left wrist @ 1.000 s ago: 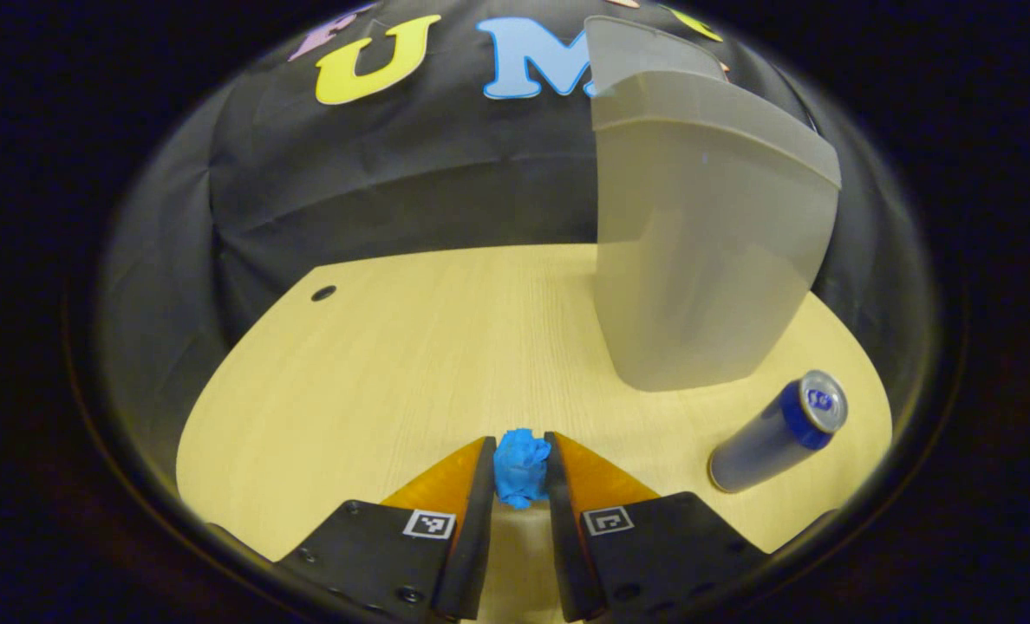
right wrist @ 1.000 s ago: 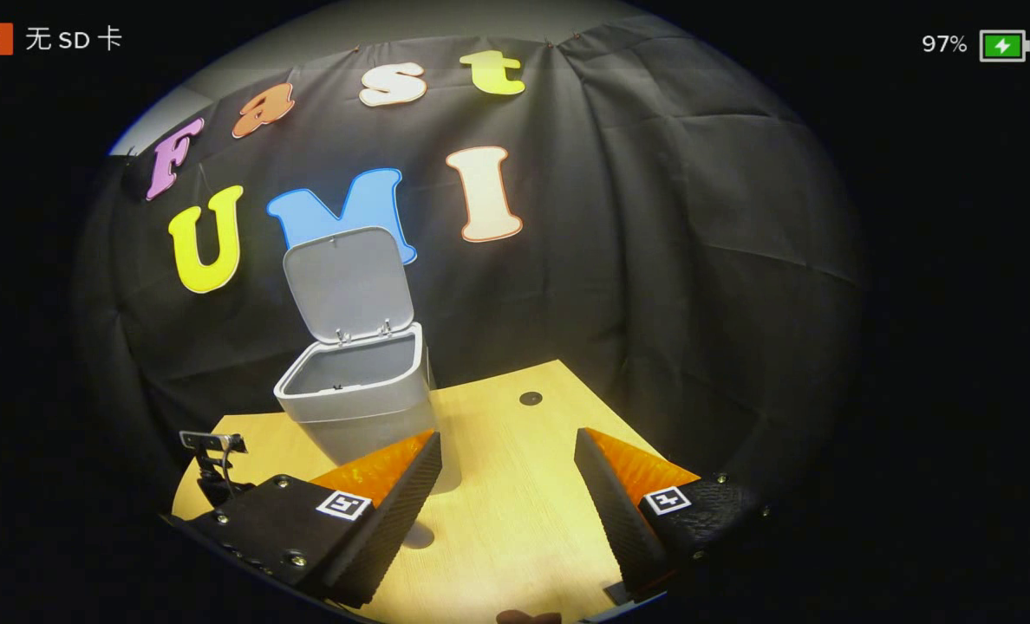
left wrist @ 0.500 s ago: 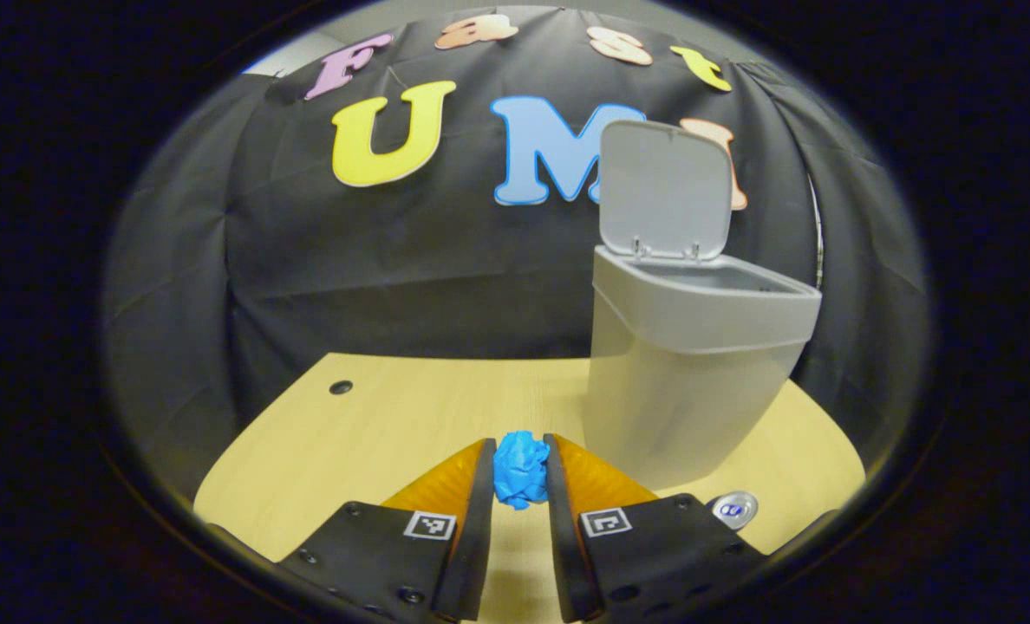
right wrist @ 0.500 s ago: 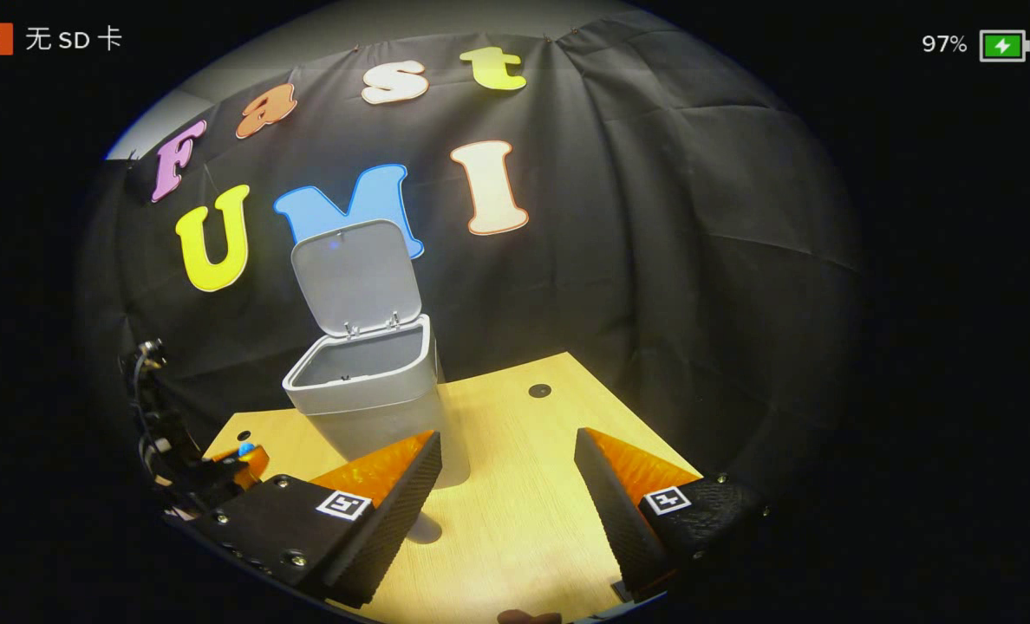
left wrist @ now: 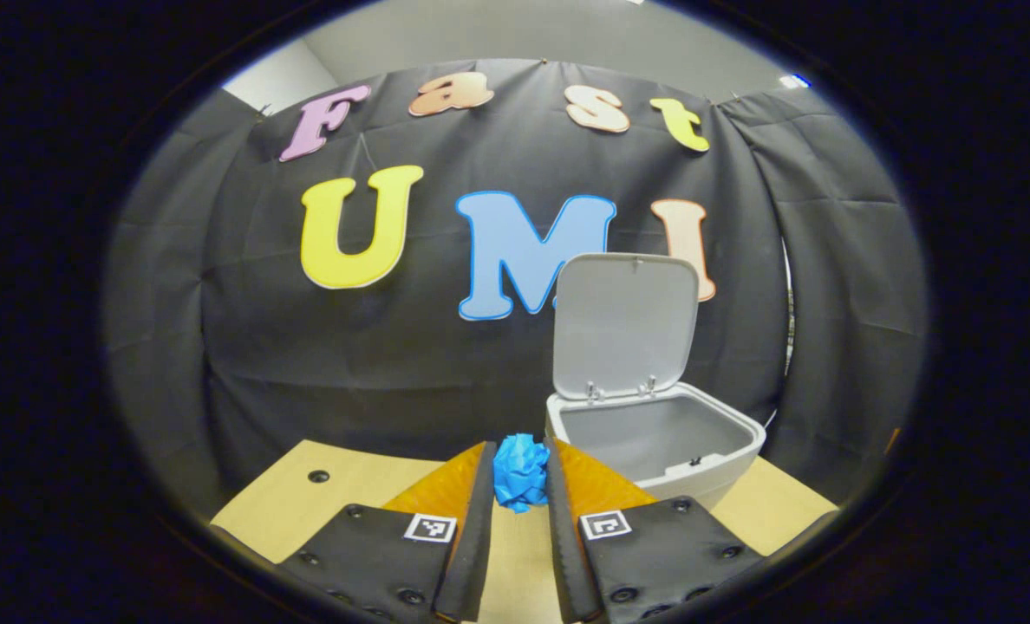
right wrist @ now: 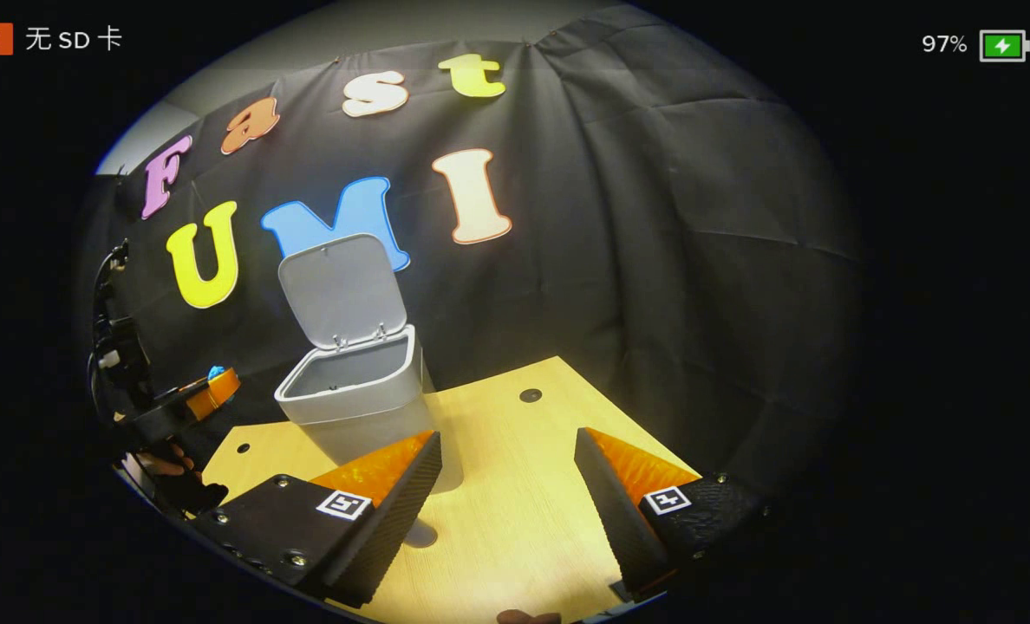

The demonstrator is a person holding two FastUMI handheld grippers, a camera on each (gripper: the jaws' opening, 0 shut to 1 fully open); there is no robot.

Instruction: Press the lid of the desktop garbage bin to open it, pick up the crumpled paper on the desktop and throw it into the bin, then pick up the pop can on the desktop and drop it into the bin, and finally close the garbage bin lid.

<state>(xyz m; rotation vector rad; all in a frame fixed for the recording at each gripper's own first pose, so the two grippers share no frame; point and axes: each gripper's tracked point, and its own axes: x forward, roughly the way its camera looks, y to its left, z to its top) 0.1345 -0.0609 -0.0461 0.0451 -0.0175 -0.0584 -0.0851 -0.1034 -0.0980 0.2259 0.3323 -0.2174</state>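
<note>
Left gripper [left wrist: 521, 472] closed on the crumpled blue paper [left wrist: 521, 469], both fingers pressing its sides, held above the wooden desktop [left wrist: 290, 507]; grey garbage bin [left wrist: 654, 438] just right and beyond, lid [left wrist: 623, 325] standing upright, interior bare; in the right gripper view the left gripper [right wrist: 211, 387] sits left of the bin [right wrist: 350, 399], paper [right wrist: 216, 373] a blue speck at its tips; right gripper [right wrist: 508, 472] wide open, nothing between its fingers, over the desktop [right wrist: 515, 511] near the bin's base.

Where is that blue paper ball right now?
In the left gripper view, the crumpled paper sits pinched in the left gripper, just left of the open bin.
</note>
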